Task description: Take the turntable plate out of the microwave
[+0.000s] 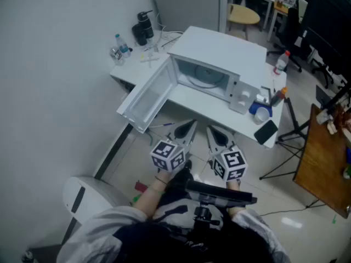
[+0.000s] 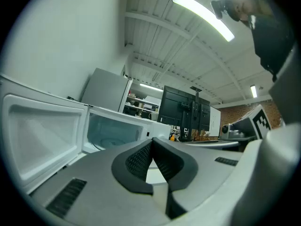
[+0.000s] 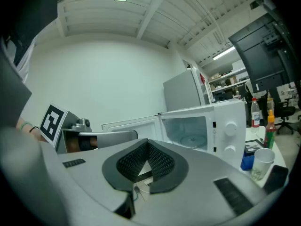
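The white microwave [image 1: 219, 59] stands on a white table [image 1: 197, 104] with its door [image 1: 149, 96] swung wide to the left. The glass turntable plate [image 1: 206, 79] lies inside on the cavity floor, and shows too as the plate [image 2: 109, 139] in the left gripper view and the plate [image 3: 193, 139] in the right one. My left gripper [image 1: 187, 126] and right gripper [image 1: 214, 131] hover side by side in front of the table, short of the cavity. The left gripper [image 2: 151, 143] and right gripper [image 3: 147, 143] are both shut with nothing between the pads.
Right of the microwave lie a blue cup [image 1: 261, 112], a black phone [image 1: 267, 131], a sauce bottle [image 3: 269, 131] and a red-capped bottle [image 1: 281, 62]. A black flask [image 1: 143, 27] and small bottle [image 1: 122, 45] stand at the table's left rear. A tripod [image 1: 288, 147] and a wooden desk [image 1: 323, 163] stand at right.
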Demonstrator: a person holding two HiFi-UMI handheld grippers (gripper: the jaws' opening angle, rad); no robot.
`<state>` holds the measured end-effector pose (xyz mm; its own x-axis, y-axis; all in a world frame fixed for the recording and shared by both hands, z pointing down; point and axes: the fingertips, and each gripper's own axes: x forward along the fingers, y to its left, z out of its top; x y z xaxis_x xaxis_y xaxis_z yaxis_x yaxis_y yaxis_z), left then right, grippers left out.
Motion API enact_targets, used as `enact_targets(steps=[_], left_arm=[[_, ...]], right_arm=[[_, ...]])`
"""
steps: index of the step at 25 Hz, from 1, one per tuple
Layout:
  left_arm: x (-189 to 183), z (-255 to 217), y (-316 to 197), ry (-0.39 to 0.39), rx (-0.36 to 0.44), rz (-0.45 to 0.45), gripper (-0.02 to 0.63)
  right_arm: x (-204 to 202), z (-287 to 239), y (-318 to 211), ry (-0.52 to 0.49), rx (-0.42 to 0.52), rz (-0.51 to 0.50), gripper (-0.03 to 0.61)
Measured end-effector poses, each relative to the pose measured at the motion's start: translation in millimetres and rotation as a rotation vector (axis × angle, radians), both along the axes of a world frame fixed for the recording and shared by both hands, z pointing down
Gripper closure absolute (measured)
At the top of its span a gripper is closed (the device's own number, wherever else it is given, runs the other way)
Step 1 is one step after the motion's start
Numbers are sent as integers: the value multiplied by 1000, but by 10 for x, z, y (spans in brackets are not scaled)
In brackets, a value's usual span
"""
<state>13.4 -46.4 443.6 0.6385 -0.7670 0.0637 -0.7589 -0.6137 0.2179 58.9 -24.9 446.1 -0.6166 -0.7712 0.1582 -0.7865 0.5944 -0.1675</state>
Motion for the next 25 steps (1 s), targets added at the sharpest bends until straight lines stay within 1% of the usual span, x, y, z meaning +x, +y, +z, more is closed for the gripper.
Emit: enact_targets(steps=[7, 12, 16, 19, 21, 23, 25], left_arm=[[-204, 67, -955, 5, -30, 63, 609], [-242, 218, -1499, 5, -66, 117, 609], [-252, 365, -1835, 16, -103, 151, 609], [-201, 495, -1987, 25, -132, 180, 609], [-159, 574, -2034, 31, -149, 196, 609], [-127, 646, -2065, 32, -160, 205, 609], [-127, 683, -2106, 31, -169, 205, 609]], right_arm=[[-317, 67, -879, 8, -21, 32, 577], [-319, 184, -1364, 5, -71, 113, 577], [-242, 285, -1617, -11, -115, 193, 575], [-172, 390, -1719, -35, -165, 248, 575], [-128, 505, -1763, -50, -215, 273, 575], [-105, 641, -1808, -77, -280, 277, 574], [-129, 747, -1883, -139, -343, 270, 572]])
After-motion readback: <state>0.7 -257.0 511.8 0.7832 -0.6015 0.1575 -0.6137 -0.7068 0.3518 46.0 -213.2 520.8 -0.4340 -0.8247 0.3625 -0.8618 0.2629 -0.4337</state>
